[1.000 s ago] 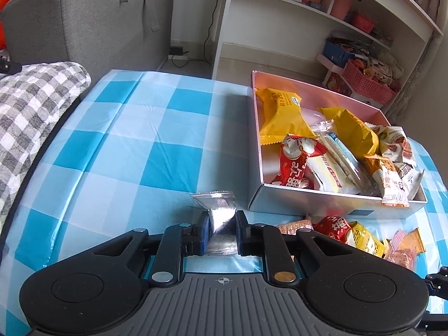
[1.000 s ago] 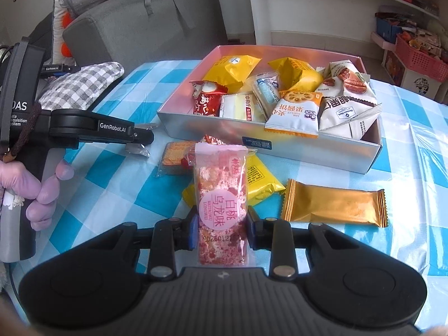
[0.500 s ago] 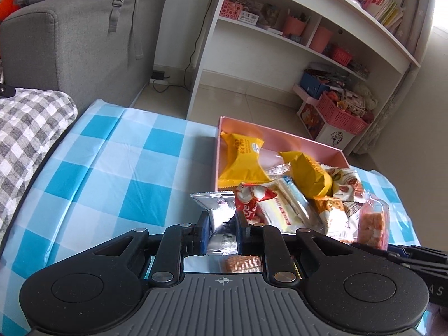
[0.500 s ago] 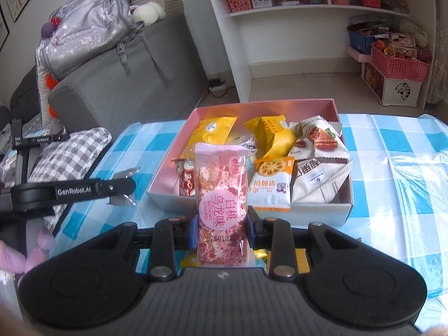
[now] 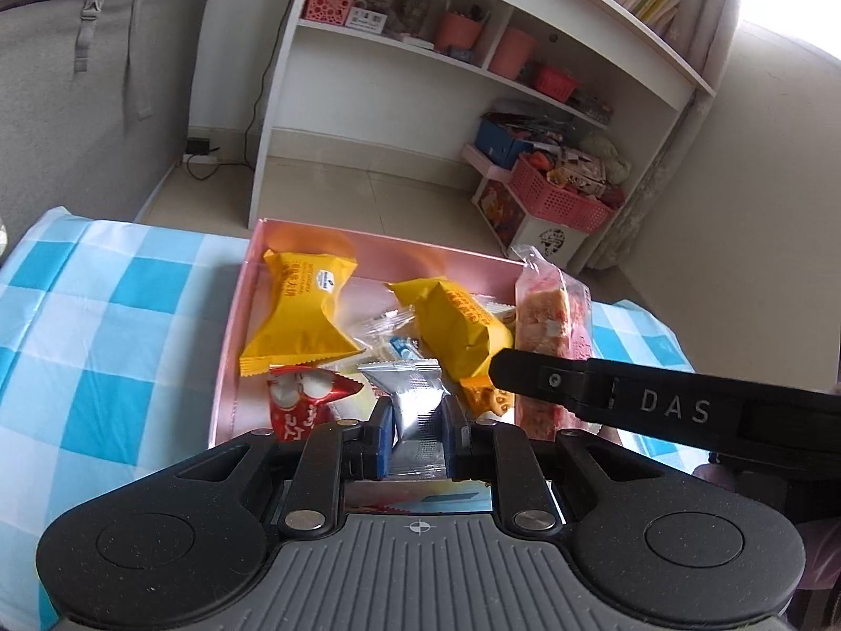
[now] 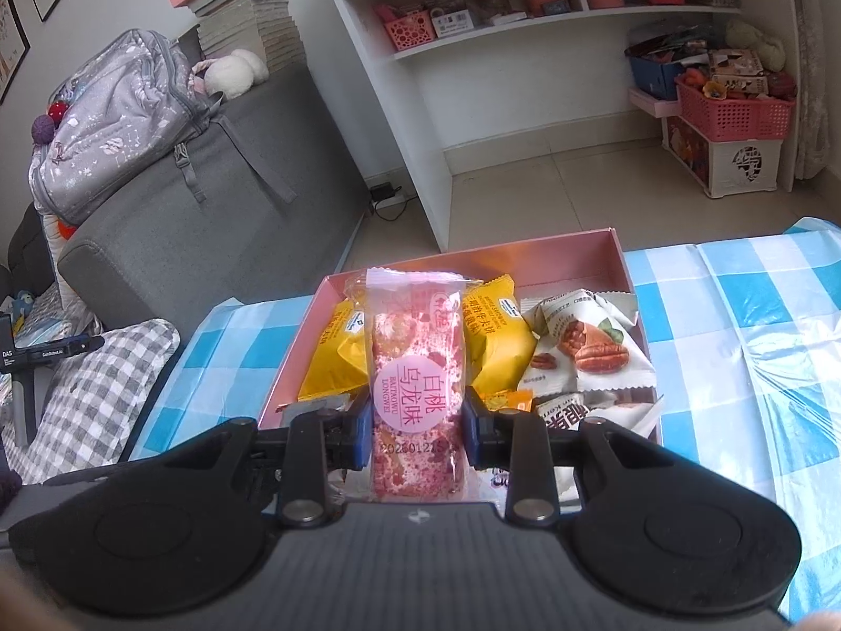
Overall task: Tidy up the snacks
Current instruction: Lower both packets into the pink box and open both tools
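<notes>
Left claw (image 5: 418,428) and right claw (image 6: 418,420) clamped (both tilted downward).

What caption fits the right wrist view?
Right gripper shut on pink bar, above snack-filled box.

Bright daytime room, curved fisheye pictures

Strong white light pours in at the top right corner of the left wrist view and washes that corner out. The shelf (image 5: 473,52) and floor bend near the edges, and the corners go dark. The silver packet (image 5: 415,394) shines with glare. The blue checked cloth (image 6: 762,326) glints where it is wrinkled. The pink snack bar (image 6: 415,384) looks sharp up close. Shadows are soft. Nothing is badly blurred.
</notes>
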{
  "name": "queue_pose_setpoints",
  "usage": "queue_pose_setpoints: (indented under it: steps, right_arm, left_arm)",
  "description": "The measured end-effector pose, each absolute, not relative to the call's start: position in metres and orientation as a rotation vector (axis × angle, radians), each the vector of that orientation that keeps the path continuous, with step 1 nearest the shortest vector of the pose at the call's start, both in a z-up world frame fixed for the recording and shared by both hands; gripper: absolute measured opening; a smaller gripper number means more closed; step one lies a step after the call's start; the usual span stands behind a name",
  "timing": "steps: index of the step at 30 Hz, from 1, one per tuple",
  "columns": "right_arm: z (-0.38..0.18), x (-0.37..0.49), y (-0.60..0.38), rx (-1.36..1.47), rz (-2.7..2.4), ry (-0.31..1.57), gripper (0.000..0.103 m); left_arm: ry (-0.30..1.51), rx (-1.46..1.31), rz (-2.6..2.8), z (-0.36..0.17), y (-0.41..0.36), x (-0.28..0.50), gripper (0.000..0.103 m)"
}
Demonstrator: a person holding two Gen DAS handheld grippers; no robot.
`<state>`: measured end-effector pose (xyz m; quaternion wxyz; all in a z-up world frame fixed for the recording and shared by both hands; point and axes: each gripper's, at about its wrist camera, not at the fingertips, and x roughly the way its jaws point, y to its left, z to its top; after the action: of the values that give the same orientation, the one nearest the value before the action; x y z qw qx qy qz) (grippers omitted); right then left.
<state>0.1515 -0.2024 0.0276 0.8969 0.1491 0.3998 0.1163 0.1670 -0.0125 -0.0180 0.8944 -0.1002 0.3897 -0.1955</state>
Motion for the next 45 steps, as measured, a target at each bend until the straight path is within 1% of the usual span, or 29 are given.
queue_pose_setpoints:
  steps: [7, 15, 18, 20, 21, 22, 26, 28, 29, 33, 35, 45]
  right_arm:
    - [0.013, 0.175, -0.206, 0.374, 0.249, 0.843, 0.029]
    - [0.008, 0.186, -0.209, 0.408, 0.26, 0.824, 0.03]
    - [0.008, 0.186, -0.209, 0.403, 0.244, 0.817, 0.035]
    - [0.009, 0.185, -0.211, 0.405, 0.236, 0.812, 0.053]
    - [0.01, 0.184, -0.212, 0.406, 0.236, 0.808, 0.056]
    - [0.012, 0.184, -0.212, 0.403, 0.232, 0.805, 0.057]
    - [0.017, 0.181, -0.216, 0.406, 0.219, 0.808, 0.058]
    - [0.02, 0.178, -0.218, 0.402, 0.212, 0.807, 0.061]
    - [0.022, 0.176, -0.218, 0.399, 0.21, 0.806, 0.064]
    - [0.029, 0.169, -0.221, 0.384, 0.202, 0.805, 0.068]
    - [0.033, 0.164, -0.222, 0.379, 0.198, 0.803, 0.072]
    - [0.044, 0.139, -0.222, 0.299, 0.162, 0.813, 0.084]
  left_arm:
    - [0.839, -0.158, -0.388, -0.038, -0.018, 0.185, 0.016]
    - [0.839, -0.115, -0.354, -0.047, -0.021, 0.191, 0.016]
    - [0.825, -0.103, -0.352, -0.046, -0.024, 0.191, 0.02]
    - [0.823, -0.095, -0.354, -0.045, -0.025, 0.19, 0.026]
    - [0.821, -0.093, -0.354, -0.044, -0.025, 0.189, 0.028]
    - [0.818, -0.089, -0.348, -0.043, -0.025, 0.188, 0.033]
    - [0.804, -0.087, -0.343, -0.037, -0.023, 0.182, 0.061]
    - [0.798, -0.082, -0.345, -0.032, -0.023, 0.178, 0.067]
    - [0.797, -0.082, -0.347, -0.03, -0.023, 0.175, 0.069]
    - [0.795, -0.075, -0.35, -0.022, -0.023, 0.165, 0.076]
    - [0.794, -0.07, -0.35, -0.019, -0.023, 0.159, 0.08]
    - [0.807, -0.03, -0.339, -0.006, -0.016, 0.13, 0.09]
